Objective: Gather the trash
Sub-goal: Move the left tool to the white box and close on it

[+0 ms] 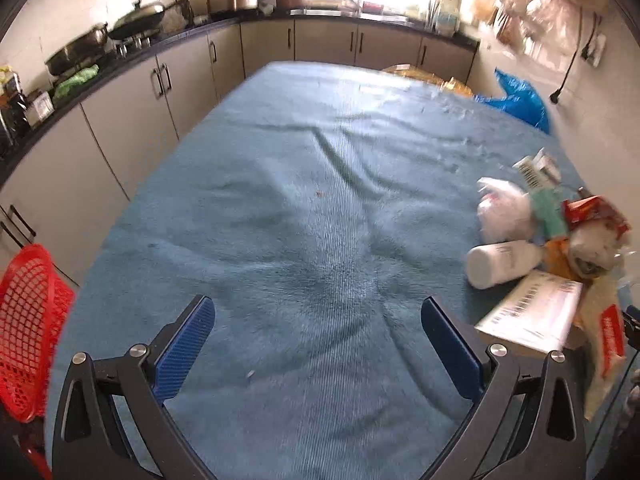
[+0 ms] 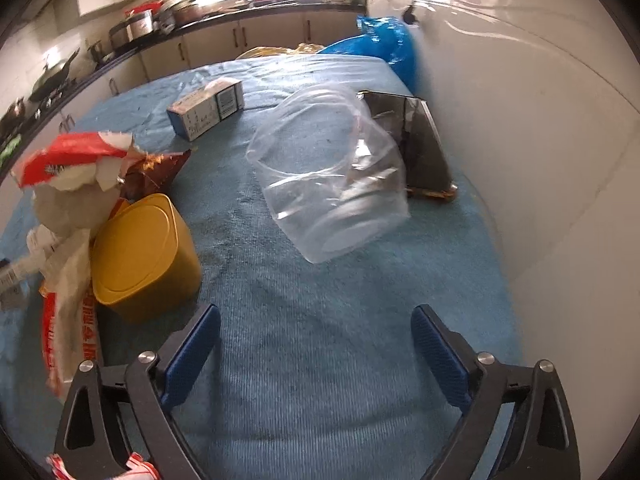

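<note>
Both claws are hanging over the blue cloth (image 1: pixel 304 208) on the table with nothing in them. The left gripper (image 1: pixel 318 320) is spread wide, just bare cloth between its blue pads. All the trash it can see sits ahead and off to its right: a white bottle (image 1: pixel 500 266) lying on its side, a white box with barcodes (image 1: pixel 532 316) just beside the right finger, and behind those a heap of crumpled white plastic (image 1: pixel 504 212) and a red wrapper (image 1: pixel 588 210). A red mesh basket (image 1: pixel 28 332) is at the table edge to its left, well away from the pile.

The right gripper (image 2: pixel 316 330) is also released, jaws wide, nothing between them. Straight ahead of it, a bit to the right, is a clear plastic container (image 2: pixel 332 172) tipped on its side, not touching the fingers. Behind that a dark shiny pouch (image 2: pixel 420 140) stands close to the wall. Just beside the left finger is a yellow tub (image 2: pixel 144 252), upside down I think, with a red and white bag (image 2: pixel 68 160) heaped against it on the far left. Farther ahead to the left lies a small blue and white carton (image 2: pixel 206 108), and a blue plastic bag (image 2: pixel 380 48) sits at the far end of the table.
</note>
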The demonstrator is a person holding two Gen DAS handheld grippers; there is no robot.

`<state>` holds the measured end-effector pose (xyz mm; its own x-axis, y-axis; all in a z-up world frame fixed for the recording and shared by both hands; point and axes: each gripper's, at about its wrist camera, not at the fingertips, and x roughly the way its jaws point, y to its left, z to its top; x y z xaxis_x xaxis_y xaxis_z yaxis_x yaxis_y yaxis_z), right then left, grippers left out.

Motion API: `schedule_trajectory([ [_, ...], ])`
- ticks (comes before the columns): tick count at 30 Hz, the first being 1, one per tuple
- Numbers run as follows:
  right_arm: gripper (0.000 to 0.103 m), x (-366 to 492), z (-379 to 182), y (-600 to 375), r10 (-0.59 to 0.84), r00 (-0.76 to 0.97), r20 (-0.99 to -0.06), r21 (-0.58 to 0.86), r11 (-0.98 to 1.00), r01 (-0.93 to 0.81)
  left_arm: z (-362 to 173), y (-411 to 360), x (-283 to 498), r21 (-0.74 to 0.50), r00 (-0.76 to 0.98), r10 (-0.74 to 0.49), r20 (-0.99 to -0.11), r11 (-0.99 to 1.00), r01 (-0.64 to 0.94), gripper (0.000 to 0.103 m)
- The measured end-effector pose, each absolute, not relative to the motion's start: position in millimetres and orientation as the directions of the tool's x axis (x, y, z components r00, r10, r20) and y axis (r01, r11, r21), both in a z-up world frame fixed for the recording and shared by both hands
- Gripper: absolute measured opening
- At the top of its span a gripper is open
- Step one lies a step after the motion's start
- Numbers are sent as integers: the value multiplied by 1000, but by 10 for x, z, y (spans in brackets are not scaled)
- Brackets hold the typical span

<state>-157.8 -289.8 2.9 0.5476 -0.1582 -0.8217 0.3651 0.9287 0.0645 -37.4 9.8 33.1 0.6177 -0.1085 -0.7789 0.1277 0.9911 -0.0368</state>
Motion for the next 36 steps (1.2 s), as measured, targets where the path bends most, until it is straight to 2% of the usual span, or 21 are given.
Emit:
schedule_trajectory([
  [5,98,-1858,282,-2811,-152,605,-781,121,915,386,641,201,-719,-67,670,-149,-728,987,148,103],
  [15,98,-2268,474,-2211,-109,691,-715,191,920,343,761,354,-1344,-62,692,-168,-702,982,176,103],
  [24,98,-2458,544,-1613,-77,771,-632,228,932,281,874,409,-1767,7,753,-101,-650,990,139,103],
  [36,98,-2536,541,-1245,-66,789,-611,248,930,270,857,400,-2006,87,781,-43,-624,989,124,103],
])
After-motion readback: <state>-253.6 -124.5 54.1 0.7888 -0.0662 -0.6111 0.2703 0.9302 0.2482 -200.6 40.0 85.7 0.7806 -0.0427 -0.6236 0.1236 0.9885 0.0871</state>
